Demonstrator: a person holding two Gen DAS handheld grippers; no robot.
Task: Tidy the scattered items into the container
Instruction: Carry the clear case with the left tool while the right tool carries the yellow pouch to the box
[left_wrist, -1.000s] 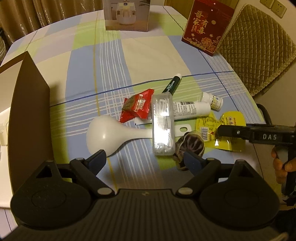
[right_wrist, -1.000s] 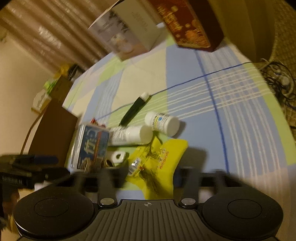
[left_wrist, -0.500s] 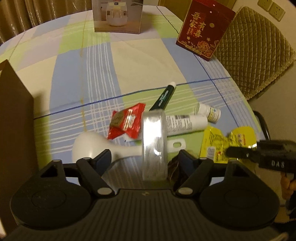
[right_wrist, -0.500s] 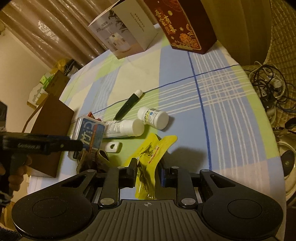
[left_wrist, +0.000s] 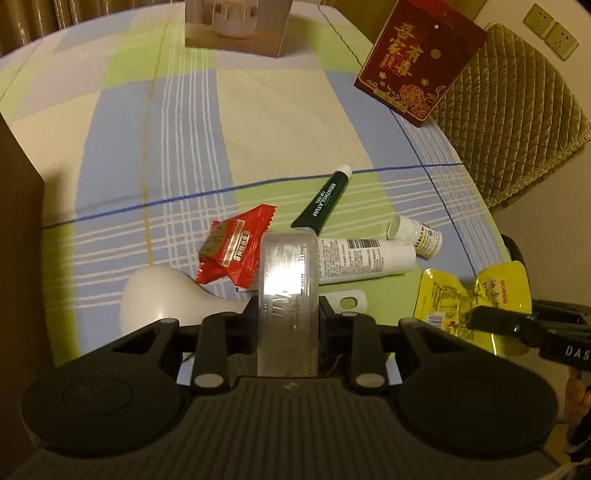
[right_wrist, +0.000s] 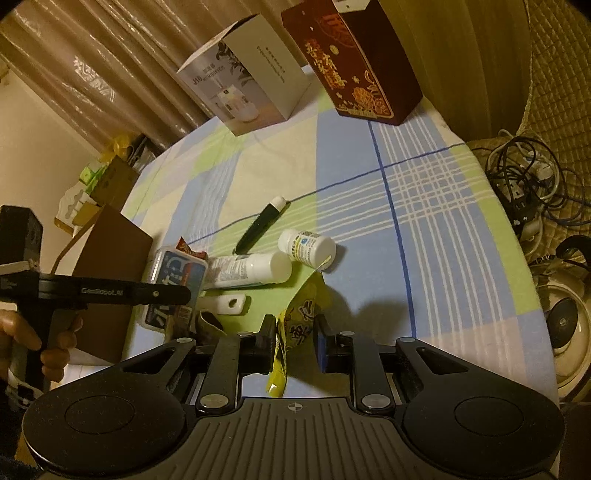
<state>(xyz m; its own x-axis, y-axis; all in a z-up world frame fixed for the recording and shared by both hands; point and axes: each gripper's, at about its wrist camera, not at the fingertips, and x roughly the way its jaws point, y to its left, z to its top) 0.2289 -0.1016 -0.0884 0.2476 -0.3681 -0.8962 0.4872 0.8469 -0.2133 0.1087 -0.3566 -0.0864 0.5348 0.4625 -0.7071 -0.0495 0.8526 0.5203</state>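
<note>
My left gripper is closing its jaws on a clear plastic box, and both pads press its sides. The box stands on edge above a white spoon. Around it lie a red sweet packet, a green tube, a white tube and a small white bottle. My right gripper is closing on a crumpled yellow packet, which hangs raised off the cloth. The brown container stands at the left edge.
A red gift box and a white product box stand at the table's far side. A quilted chair is beyond the right edge, with tangled cables on the floor. A dark wrapped item lies beside the clear box.
The left gripper came down over the clear box and its jaws went from wide to closed on it, tipping it onto its edge. The right gripper rose slightly with the yellow packet.
</note>
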